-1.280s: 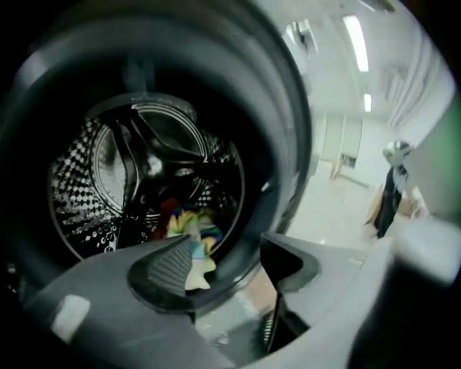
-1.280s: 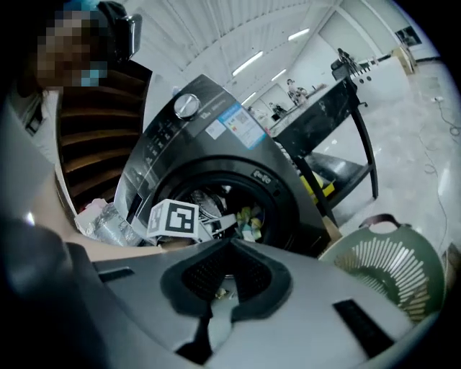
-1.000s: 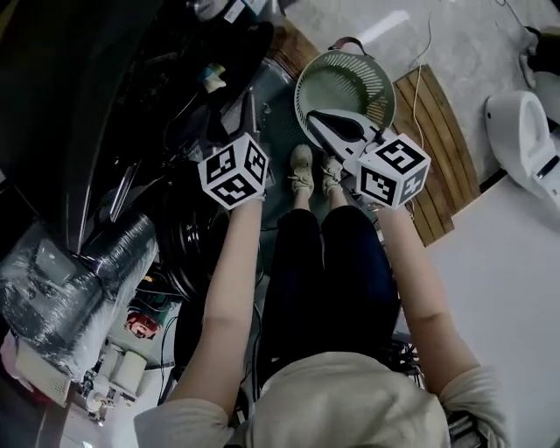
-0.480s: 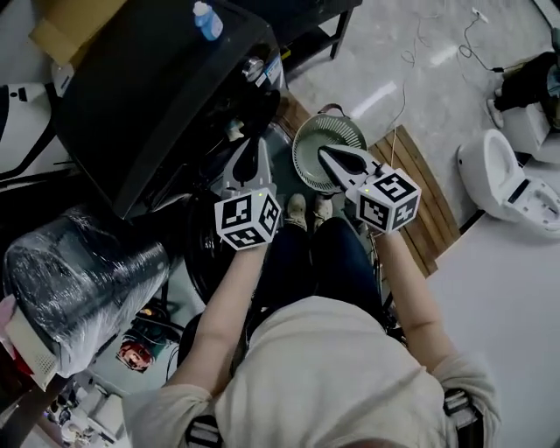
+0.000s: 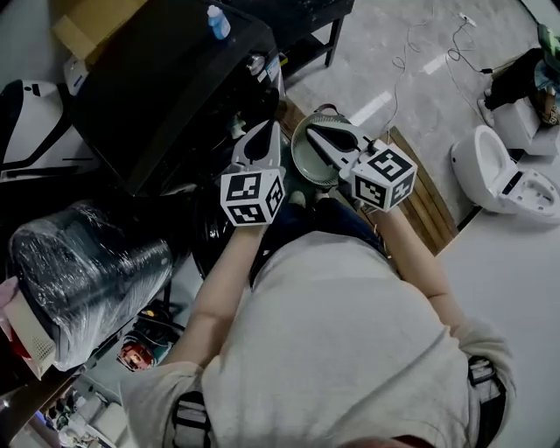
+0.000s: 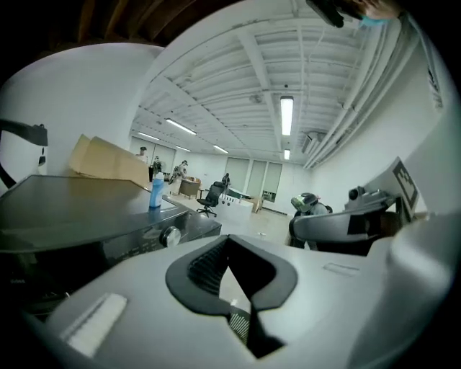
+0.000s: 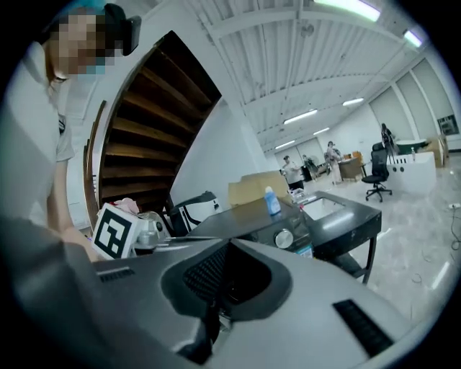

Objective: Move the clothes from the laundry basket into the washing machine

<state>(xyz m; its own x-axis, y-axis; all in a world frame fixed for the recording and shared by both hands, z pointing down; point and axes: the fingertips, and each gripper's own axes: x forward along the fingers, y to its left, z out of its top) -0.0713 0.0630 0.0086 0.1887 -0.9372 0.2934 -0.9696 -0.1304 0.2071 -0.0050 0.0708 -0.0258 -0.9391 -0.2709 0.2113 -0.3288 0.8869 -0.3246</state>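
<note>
At the far left of the head view, a plastic-wrapped bundle (image 5: 83, 280) crowds the floor beside the black washing machine (image 5: 166, 87); its door and drum opening can't be made out from here, so whether the load is fully inside is unconfirmed. A blue bottle (image 5: 218, 22) stands on the machine's top near the edge, and a careless swing of the arm could knock it off. The left gripper (image 5: 265, 133) is held up in front of the machine, its jaws having just been closing and now pressed together with nothing between them. Below it sits the round green laundry basket (image 5: 302, 166). No clothes show in the part that is visible, but both grippers cover some of it, so a small garment could be missed there. The right gripper (image 5: 313, 133) hangs over the basket, jaws likewise together and empty. Going down with the jaws like this would only shove cloth about, not catch it. To the right lie a wooden slatted platform (image 5: 429, 197) and loose cables (image 5: 402, 61); stepping back could snag a foot.
</note>
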